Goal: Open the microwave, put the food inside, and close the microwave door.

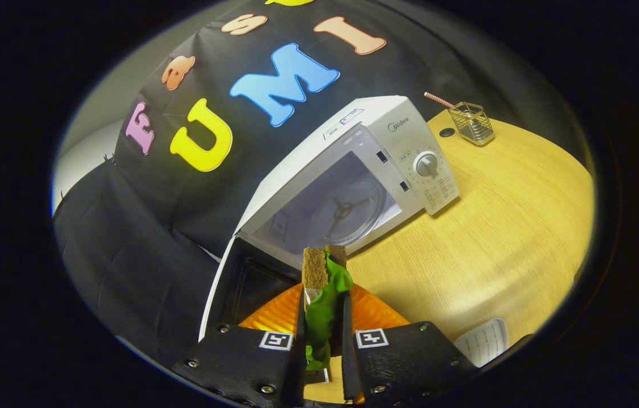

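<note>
My gripper [324, 317] is shut on a toy sandwich [322, 277]: brown bread slices with green lettuce hanging down between the fingers. Just beyond it stands a white microwave [393, 127] on a wooden table [495, 226]. Its door [228, 283] is swung open to the left, and the cavity with a glass turntable [350, 207] shows. The sandwich is held in front of the cavity opening, outside it. The control panel with a round dial [426, 164] sits at the microwave's right end.
A wire basket [472, 123] with a striped straw stands behind the microwave at the table's far side. A white paper [483, 341] lies near the table's front edge, right of the fingers. Black cloth hangs behind and to the left.
</note>
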Available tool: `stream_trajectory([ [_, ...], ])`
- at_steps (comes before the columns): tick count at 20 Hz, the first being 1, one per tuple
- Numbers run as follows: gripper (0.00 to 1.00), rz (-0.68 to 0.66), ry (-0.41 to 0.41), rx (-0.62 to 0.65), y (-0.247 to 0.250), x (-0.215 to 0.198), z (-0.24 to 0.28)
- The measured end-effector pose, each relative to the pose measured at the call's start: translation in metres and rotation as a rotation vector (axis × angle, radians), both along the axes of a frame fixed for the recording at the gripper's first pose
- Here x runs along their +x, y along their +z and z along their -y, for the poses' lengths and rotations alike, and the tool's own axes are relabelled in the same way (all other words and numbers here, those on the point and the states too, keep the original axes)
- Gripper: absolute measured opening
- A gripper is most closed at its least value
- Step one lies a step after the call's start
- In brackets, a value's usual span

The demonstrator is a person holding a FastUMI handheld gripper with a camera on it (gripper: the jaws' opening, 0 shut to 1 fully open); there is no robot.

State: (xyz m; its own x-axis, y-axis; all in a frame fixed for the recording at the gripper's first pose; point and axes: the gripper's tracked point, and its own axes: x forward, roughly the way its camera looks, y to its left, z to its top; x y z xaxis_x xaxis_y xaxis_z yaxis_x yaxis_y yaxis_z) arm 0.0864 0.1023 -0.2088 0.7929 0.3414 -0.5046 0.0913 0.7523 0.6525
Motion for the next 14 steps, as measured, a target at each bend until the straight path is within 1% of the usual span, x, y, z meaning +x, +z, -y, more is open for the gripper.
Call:
stream_trajectory([
  [3, 0.26, 0.027, -0.046, 0.032, -0.004, 0.022, -0.011],
  [6, 0.26, 0.038, -0.096, 0.034, -0.014, 0.043, -0.015],
  [14, 0.26, 0.131, -0.210, 0.096, -0.028, 0.110, -0.028],
])
